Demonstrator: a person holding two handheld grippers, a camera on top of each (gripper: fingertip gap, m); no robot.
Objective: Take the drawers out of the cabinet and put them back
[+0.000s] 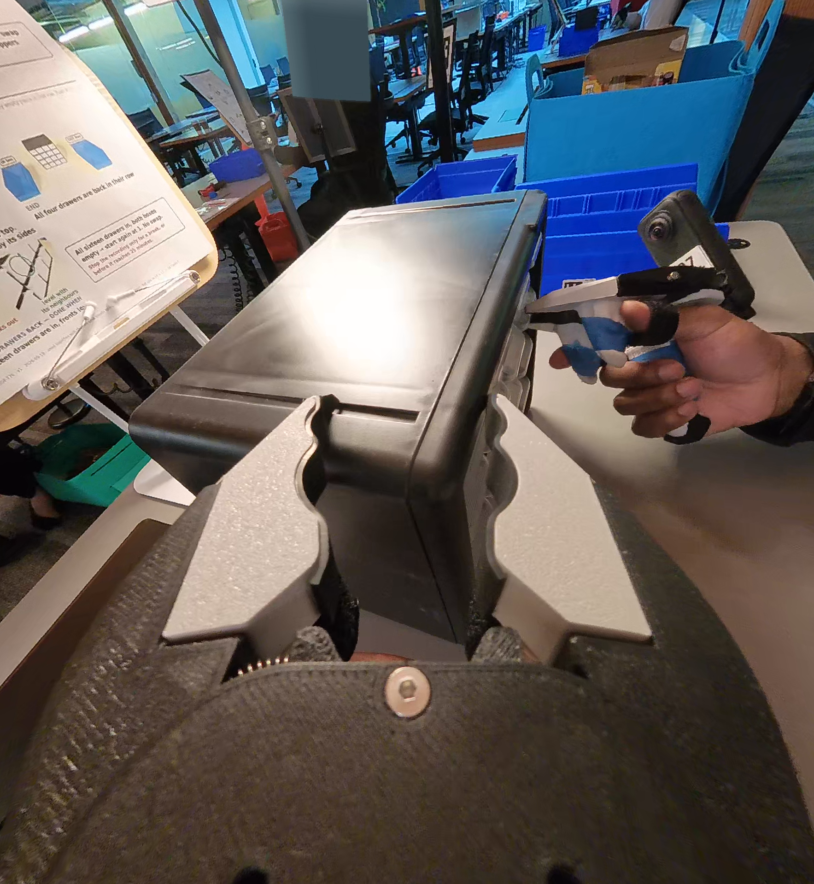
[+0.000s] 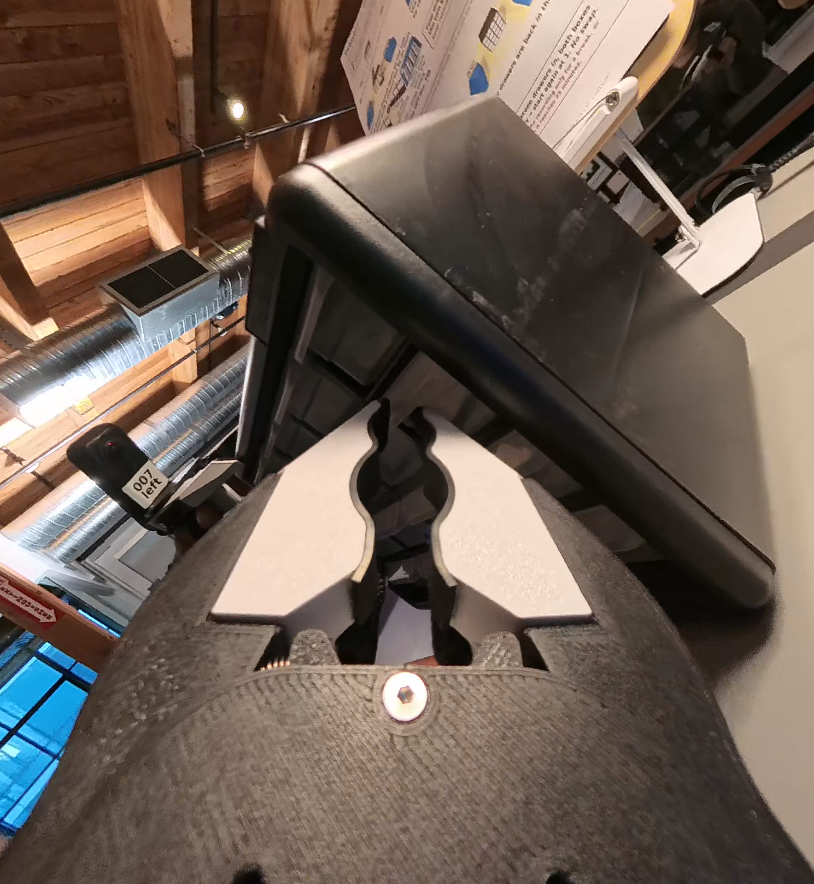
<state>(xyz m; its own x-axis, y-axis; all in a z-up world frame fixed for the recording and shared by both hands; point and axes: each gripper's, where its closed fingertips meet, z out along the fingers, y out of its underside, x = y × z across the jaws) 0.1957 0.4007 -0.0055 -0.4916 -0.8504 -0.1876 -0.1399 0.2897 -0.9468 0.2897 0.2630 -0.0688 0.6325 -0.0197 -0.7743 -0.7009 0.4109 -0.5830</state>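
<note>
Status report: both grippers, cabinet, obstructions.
Left gripper jaws wide, straddling the black cabinet corner. Right gripper jaws nearly closed at a drawer front; grip unconfirmed. No obstruction seen.

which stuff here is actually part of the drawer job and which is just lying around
Part of the job:
- black cabinet
- its drawers
- left hand-held gripper, straddling the cabinet's corner
- right hand-held gripper, fingertips at the drawer front
- blue bins
- instruction sheet

Just lying about:
- cardboard box
- green bin
- office chairs
</note>
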